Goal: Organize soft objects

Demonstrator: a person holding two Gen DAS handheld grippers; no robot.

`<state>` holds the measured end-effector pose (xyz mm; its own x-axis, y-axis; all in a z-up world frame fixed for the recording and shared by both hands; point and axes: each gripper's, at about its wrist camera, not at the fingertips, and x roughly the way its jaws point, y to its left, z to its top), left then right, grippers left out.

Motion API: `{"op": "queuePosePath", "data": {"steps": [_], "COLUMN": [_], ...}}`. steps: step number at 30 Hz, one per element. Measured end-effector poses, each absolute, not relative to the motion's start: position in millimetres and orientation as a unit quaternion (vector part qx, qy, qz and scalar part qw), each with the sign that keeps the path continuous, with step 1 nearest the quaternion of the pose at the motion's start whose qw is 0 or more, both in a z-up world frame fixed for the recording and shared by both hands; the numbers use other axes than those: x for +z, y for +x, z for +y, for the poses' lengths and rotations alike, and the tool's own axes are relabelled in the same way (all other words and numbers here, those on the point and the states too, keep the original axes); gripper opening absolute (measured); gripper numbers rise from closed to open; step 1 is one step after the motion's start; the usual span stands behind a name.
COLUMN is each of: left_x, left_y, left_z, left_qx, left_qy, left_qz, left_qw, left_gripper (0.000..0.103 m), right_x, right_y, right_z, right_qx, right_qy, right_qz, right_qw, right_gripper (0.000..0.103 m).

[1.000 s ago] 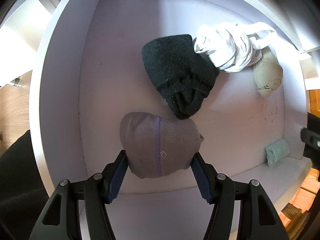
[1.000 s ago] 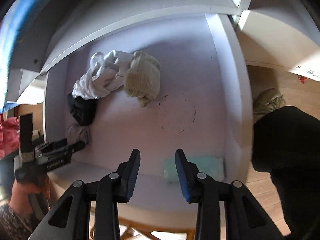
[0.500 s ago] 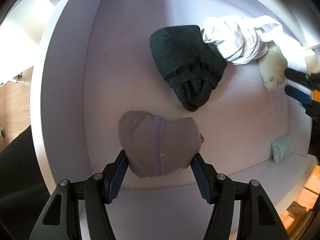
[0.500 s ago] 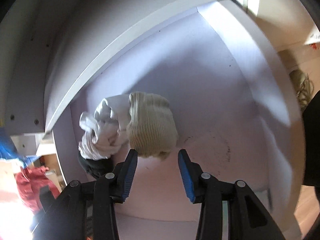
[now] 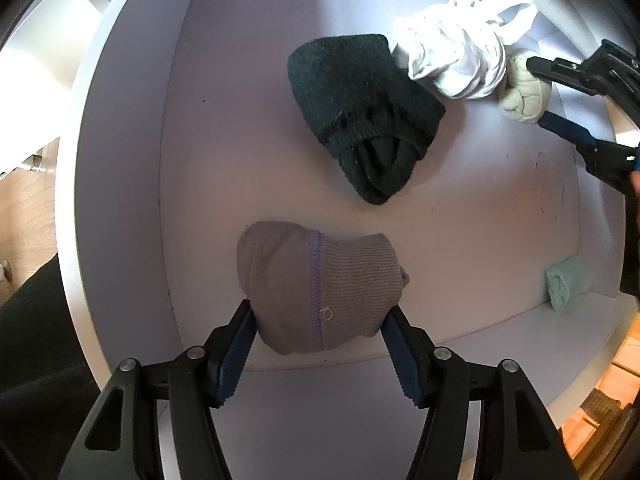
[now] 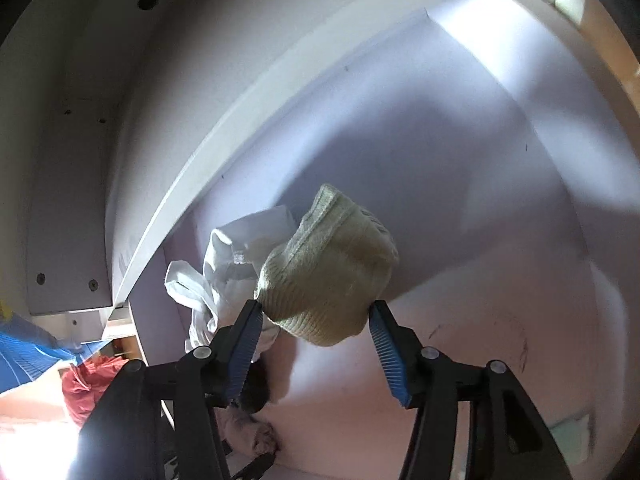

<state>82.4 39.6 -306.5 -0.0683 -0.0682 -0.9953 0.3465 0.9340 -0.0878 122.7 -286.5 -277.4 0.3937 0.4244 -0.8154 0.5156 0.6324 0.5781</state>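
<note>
Left gripper [image 5: 318, 346] gripped the grey-mauve knitted sock roll [image 5: 318, 286] at the shelf front; right gripper [image 6: 316, 332] straddled the cream ribbed sock bundle [image 6: 330, 276] at the back, jaws wide. Both looked light and squashy; best pinched mid-bundle.

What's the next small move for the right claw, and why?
Probably close the right claw on the cream sock bundle. Its fingers already sit on either side of the bundle, pads at its flanks but not visibly squeezing it. The white cloth lies against the bundle's left side, so closing gently should avoid snagging it. The left claw likewise brackets the grey-purple sock bundle.
</note>
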Motion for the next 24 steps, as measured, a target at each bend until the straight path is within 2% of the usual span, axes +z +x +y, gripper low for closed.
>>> {"op": "queuePosePath", "data": {"steps": [5,10,12,14,17,24], "left_x": [-309,-309,-309,-306,-307,-310], "left_y": [82,84,84,84,84,82], "left_z": [34,31,31,34,35,35], "left_qx": [-0.153,-0.154,-0.154,-0.154,-0.154,-0.156], "left_qy": [0.099,0.099,0.097,0.095,0.094,0.094], "left_qz": [0.714,0.713,0.713,0.713,0.713,0.714], "left_qw": [0.676,0.677,0.677,0.678,0.678,0.676], "left_gripper": [0.064,0.065,0.065,0.065,0.065,0.065], "right_x": [-270,-263,-264,-259,-255,-267], "right_y": [112,89,79,68,71,112], "right_z": [-288,-293,-297,-311,-322,-310], "right_qx": [-0.032,-0.077,-0.113,-0.139,-0.141,-0.104], "right_qy": [0.426,0.403,0.387,0.420,0.461,0.446], "right_qz": [0.553,0.586,0.600,0.567,0.532,0.554], "right_qw": [0.715,0.699,0.691,0.695,0.696,0.695], "right_gripper": [0.037,0.036,0.040,0.047,0.061,0.064]}}
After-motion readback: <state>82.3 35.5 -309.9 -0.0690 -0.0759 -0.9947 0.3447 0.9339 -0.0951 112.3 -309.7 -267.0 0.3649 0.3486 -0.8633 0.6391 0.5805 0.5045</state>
